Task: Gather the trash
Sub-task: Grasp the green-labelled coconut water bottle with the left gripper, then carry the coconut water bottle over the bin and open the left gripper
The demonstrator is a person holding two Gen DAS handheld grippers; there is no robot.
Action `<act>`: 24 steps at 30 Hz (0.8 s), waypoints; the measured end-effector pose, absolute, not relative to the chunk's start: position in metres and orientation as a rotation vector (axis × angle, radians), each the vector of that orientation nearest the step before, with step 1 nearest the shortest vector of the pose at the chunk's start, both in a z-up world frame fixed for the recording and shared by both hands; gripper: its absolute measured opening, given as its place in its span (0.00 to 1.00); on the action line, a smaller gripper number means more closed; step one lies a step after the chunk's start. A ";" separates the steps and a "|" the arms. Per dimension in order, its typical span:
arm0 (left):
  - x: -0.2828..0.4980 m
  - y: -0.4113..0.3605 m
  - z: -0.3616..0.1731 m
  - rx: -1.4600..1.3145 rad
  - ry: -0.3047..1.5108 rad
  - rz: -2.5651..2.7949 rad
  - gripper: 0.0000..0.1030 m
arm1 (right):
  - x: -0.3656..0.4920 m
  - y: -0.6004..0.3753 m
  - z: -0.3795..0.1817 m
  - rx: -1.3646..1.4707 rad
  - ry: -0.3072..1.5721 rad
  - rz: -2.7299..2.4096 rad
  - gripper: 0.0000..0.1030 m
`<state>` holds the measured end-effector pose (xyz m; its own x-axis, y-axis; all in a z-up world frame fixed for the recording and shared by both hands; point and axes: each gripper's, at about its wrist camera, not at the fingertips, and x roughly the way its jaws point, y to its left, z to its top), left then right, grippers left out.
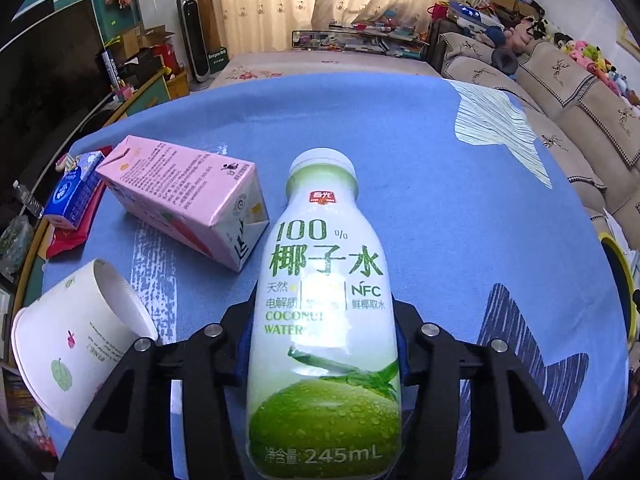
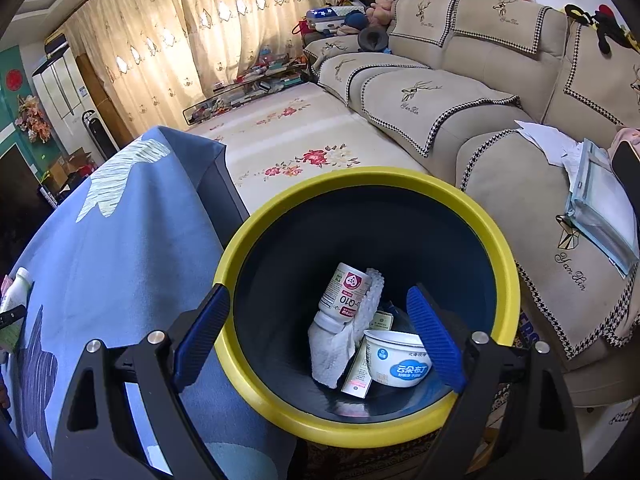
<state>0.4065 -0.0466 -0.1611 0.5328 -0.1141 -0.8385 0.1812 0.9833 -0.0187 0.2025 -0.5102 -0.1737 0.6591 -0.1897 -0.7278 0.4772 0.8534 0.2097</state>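
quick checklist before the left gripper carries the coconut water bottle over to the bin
1. Grip on coconut water bottle: left gripper has a finger on each side of its body; ok.
2. Bottle cap on: ok.
3. Bottle empty: cannot tell, the label hides it.
4. Bin open with room inside: ok; only a supplement bottle, tissue and pudding cup at the bottom.
5. Right gripper out of the drop path: not ok, it hangs open over the bin mouth.
6. Pink carton and paper cup clear of the bottle: carton close beside it, contact cannot tell.
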 end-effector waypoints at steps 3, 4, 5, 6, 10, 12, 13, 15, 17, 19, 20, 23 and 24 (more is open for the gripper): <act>0.400 -0.048 -0.159 0.066 0.990 -0.193 0.49 | 0.201 -0.511 -0.172 0.407 0.757 -0.389 0.83; 0.397 -0.050 -0.158 0.068 0.987 -0.201 0.49 | 0.200 -0.511 -0.172 0.408 0.756 -0.388 0.83; 0.393 -0.054 -0.155 0.071 0.981 -0.211 0.49 | 0.200 -0.511 -0.171 0.409 0.754 -0.386 0.83; 0.390 -0.057 -0.152 0.077 0.973 -0.221 0.49 | 0.199 -0.511 -0.171 0.409 0.753 -0.385 0.83; 0.374 -0.079 -0.136 0.105 0.927 -0.272 0.49 | 0.196 -0.512 -0.171 0.414 0.748 -0.380 0.83; 0.367 -0.092 -0.128 0.114 0.907 -0.302 0.49 | 0.194 -0.513 -0.170 0.418 0.745 -0.377 0.83; 0.362 -0.098 -0.124 0.118 0.899 -0.319 0.49 | 0.193 -0.513 -0.170 0.419 0.744 -0.376 0.83; 0.355 -0.115 -0.117 0.127 0.887 -0.358 0.49 | 0.191 -0.517 -0.170 0.421 0.741 -0.377 0.83; 0.349 -0.129 -0.111 0.137 0.881 -0.391 0.49 | 0.188 -0.522 -0.169 0.430 0.732 -0.383 0.83; 0.344 -0.148 -0.105 0.149 0.875 -0.432 0.49 | 0.184 -0.526 -0.169 0.440 0.724 -0.389 0.83; 0.342 -0.157 -0.103 0.154 0.873 -0.453 0.49 | 0.181 -0.529 -0.168 0.444 0.720 -0.393 0.83; 0.334 -0.193 -0.096 0.173 0.866 -0.524 0.49 | 0.174 -0.539 -0.168 0.453 0.708 -0.411 0.83; 0.332 -0.204 -0.095 0.180 0.864 -0.543 0.49 | 0.172 -0.542 -0.168 0.451 0.706 -0.418 0.83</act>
